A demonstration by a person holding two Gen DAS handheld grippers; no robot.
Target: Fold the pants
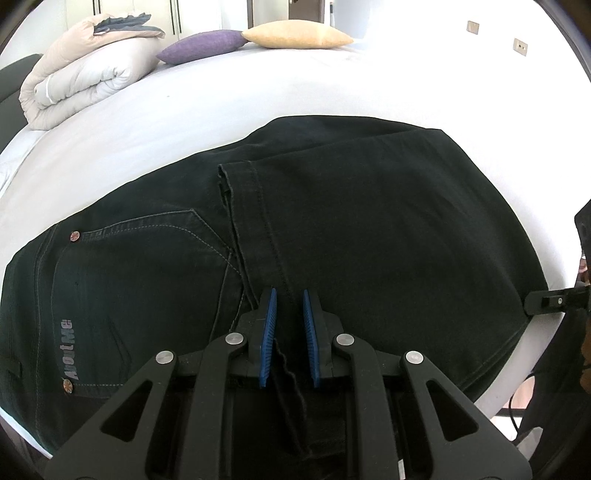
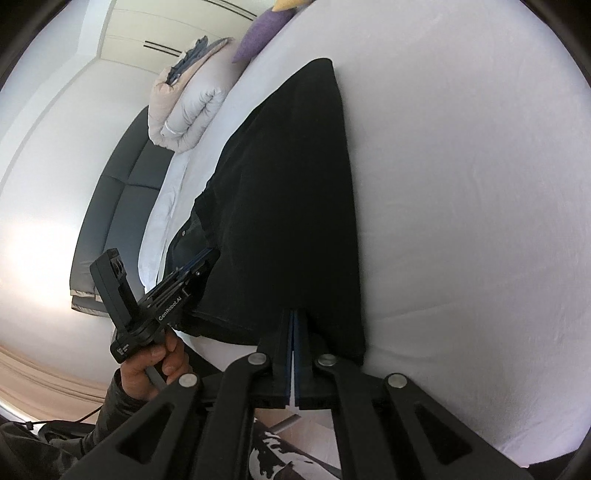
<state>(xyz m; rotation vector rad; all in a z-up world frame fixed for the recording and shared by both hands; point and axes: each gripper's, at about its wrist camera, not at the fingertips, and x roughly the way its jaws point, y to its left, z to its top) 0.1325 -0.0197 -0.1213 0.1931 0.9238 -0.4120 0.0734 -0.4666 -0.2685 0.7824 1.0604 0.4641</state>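
**Black pants folded on a bed, one gripper at each near edge**

One pair of black pants (image 1: 332,206) lies on the white bed (image 1: 295,85), along its near side, with the legs doubled back over the seat so that a hemmed cuff (image 1: 240,184) crosses the rear pocket (image 1: 147,251). Pale lettering reading "AboutMe" runs along that pocket's edge; two copper rivets mark its corners.

The left gripper (image 1: 288,306) has its two blue pads (image 1: 267,332) narrowly parted, with a fold of the dark cloth running up between them; whether the pads actually press on it cannot be told. In the right wrist view its body carries the white label "GenRobot.AI", and a hand (image 2: 155,365) in a dark sleeve grasps its handle.

The right gripper (image 2: 293,314) is clenched, its pads meeting at the pants' near edge; a grip on the cloth cannot be confirmed.

At the far end of the bed lie two cushions, one purple cushion (image 1: 203,44) and one yellow cushion (image 1: 295,35), and beside them one folded duvet (image 1: 85,74) with a small dark garment (image 1: 125,24) on top. Two wall plates (image 1: 495,35) show on the right.
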